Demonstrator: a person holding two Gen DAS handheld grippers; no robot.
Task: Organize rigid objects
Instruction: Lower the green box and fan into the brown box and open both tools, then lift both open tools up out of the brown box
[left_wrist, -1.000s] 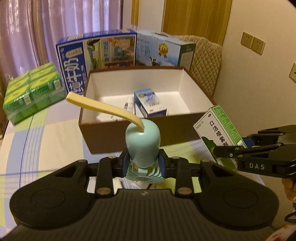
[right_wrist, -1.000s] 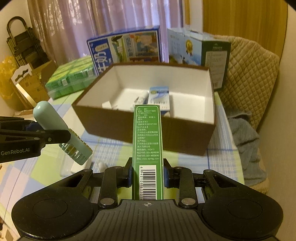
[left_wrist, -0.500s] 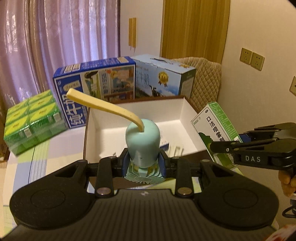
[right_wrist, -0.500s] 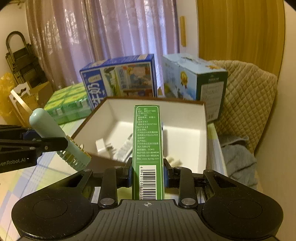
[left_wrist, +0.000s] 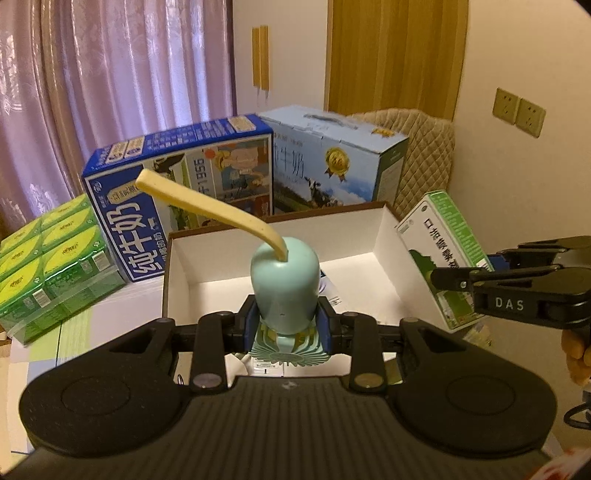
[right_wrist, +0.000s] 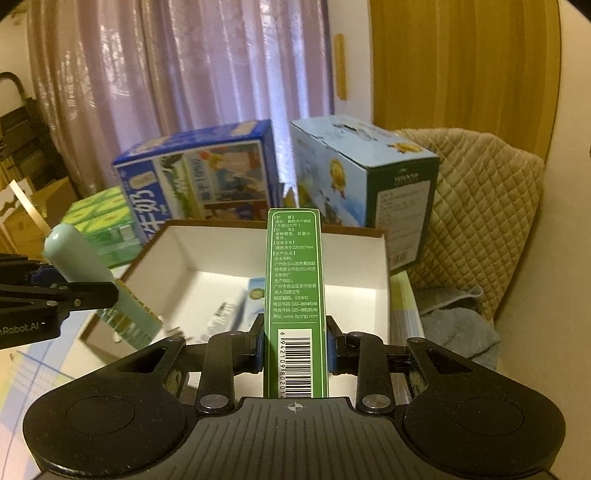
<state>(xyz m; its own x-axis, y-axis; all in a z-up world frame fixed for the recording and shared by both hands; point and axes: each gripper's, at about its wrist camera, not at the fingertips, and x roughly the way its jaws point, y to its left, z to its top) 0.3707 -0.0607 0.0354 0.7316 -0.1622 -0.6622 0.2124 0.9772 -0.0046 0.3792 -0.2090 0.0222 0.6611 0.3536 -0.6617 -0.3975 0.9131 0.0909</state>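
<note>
Handheld fan (left_wrist: 284, 280), pale teal with a cream strap, sits clamped between your left gripper (left_wrist: 286, 326) pads, tilted over the near rim of the brown open box (left_wrist: 173, 273). Your right gripper (right_wrist: 294, 349) squeezes a green carton (right_wrist: 294, 280) upright above the same box, whose white floor holds a few small packages. Beyond, on the checked cloth (right_wrist: 22, 373), stand a blue milk case (left_wrist: 177, 192), a lighter one (left_wrist: 332, 162), then pink curtains (left_wrist: 110, 74).
</note>
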